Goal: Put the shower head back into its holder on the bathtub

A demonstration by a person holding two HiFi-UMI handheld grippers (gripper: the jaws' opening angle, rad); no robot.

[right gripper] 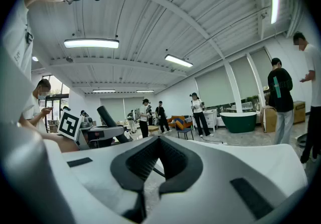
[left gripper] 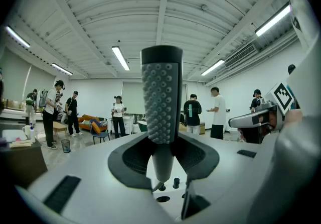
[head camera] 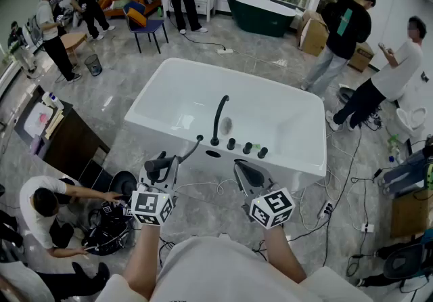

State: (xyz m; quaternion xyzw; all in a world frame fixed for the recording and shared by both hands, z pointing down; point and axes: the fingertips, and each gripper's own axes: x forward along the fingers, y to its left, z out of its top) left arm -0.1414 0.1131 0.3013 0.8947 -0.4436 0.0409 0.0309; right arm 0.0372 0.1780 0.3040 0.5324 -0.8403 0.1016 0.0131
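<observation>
A white bathtub (head camera: 169, 91) fills the middle of the head view, with a black curved faucet (head camera: 218, 118) and black knobs (head camera: 247, 148) on its near deck. A dark oval holder hole (head camera: 213, 154) lies in front of the faucet. My left gripper (head camera: 164, 166) is shut on the shower head (head camera: 157, 165), just short of the tub's near edge, left of the hole. Its hose (head camera: 191, 148) runs up to the deck. In the left gripper view the shower head (left gripper: 160, 102) stands upright between the jaws, above the holder hole (left gripper: 163, 199). My right gripper (head camera: 250, 173) is shut, holding nothing.
A person (head camera: 40, 209) crouches at the lower left beside a black bag (head camera: 108, 226). Cables (head camera: 331, 206) trail on the floor right of the tub. Other people stand around the room. A dark green tub (head camera: 260, 13) and a blue chair (head camera: 145, 23) are at the back.
</observation>
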